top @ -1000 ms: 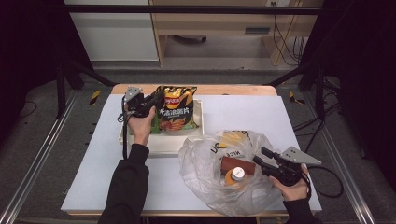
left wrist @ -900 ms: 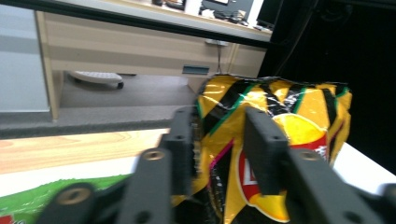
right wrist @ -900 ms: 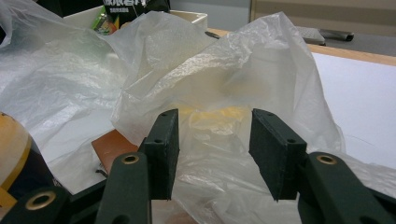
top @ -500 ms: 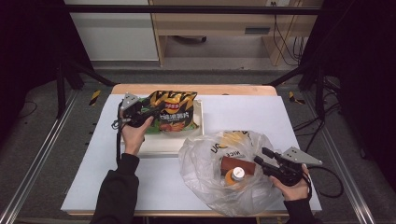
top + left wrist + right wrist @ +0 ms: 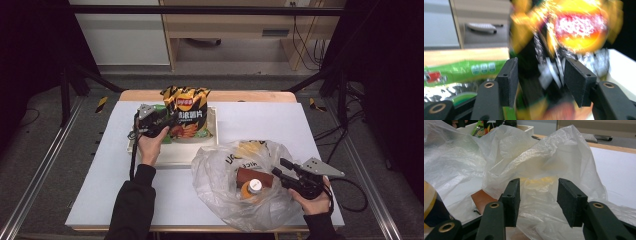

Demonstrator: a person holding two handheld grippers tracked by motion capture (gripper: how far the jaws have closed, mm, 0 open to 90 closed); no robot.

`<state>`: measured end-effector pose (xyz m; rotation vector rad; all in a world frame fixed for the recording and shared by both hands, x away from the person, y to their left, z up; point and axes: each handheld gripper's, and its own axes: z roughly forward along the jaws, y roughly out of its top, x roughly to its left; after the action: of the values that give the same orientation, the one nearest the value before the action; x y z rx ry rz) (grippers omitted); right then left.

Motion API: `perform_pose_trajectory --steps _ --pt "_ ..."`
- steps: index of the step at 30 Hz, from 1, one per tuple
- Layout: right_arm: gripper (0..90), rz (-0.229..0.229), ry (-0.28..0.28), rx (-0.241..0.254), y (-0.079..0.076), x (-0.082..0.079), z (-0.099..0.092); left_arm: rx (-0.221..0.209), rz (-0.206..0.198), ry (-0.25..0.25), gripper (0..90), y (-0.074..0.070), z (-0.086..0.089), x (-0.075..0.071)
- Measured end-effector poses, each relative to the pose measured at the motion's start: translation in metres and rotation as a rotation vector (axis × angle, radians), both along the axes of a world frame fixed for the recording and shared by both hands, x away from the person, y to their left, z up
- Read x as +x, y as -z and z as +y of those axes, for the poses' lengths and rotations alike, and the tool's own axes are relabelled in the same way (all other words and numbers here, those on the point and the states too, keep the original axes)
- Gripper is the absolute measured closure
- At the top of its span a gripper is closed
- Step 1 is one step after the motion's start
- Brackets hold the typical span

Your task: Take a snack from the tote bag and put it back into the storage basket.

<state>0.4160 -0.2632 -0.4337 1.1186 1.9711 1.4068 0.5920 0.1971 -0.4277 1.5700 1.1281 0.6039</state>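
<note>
Over the tabletop (image 5: 100,175) in the high view, the left gripper (image 5: 159,121) sits at the left edge of the black-and-yellow chip bag (image 5: 186,111), which now stands more upright in the white tray (image 5: 170,157) than half a sec ago, when it lay flatter and further left; a sec ago it stood about as upright, so it reads as being shifted about, prob. lifted out or set down, can't tell which w/o a task line. White print on the bag front looks like Chinese chars, too small to read; red-yellow round logo up top, no brand legible. Right gripper (image 5: 281,172) hasn't moved, resting at the edge of the clear plastic bag (image 5: 215,165), which holds an orange-capped bottle (image 5: 251,189) and a brown pack (image 5: 252,176); dark lettering on the plastic is crumpled, unreadable. Left gripper view: jaws apart w/ the blurred chip bag (image 5: 564,50) just beyond them, so released, maybe barely touching; a green packet (image 5: 461,72) lies at left, its label blurred. Right gripper view: jaws apart, nothing clamped, crumpled plastic bag (image 5: 544,162) ahead; brown pack (image 5: 482,199) low left.
</note>
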Motion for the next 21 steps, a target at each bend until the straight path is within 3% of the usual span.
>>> perform_pose_trajectory --steps 2,4,8,11,14,21 --pt "53.5 0.0 0.0 -0.001 0.0 0.0 0.0 -0.002 0.009 0.018 41.3 0.001 0.001 -0.002" --pt "53.5 -0.001 -0.002 -0.002 0.0 0.0 0.0 -0.001 -0.012 0.026 41.4 -0.001 0.002 -0.008" --pt "53.7 -0.001 0.001 -0.001 0.0 0.0 0.0 0.061 -0.041 0.043 42.7 -0.004 0.001 -0.021" --pt "54.8 -0.003 0.004 0.0 -0.001 -0.001 0.0 0.066 -0.028 0.058 43.4 -0.007 0.002 -0.029" --pt "54.9 -0.011 0.007 0.008 -0.003 -0.002 -0.001 0.025 -0.042 0.091 43.2 -0.011 0.005 -0.044" --pt "54.6 -0.051 -0.002 0.034 -0.019 -0.011 -0.005 -0.004 -0.091 0.195 43.4 -0.026 0.007 -0.094"
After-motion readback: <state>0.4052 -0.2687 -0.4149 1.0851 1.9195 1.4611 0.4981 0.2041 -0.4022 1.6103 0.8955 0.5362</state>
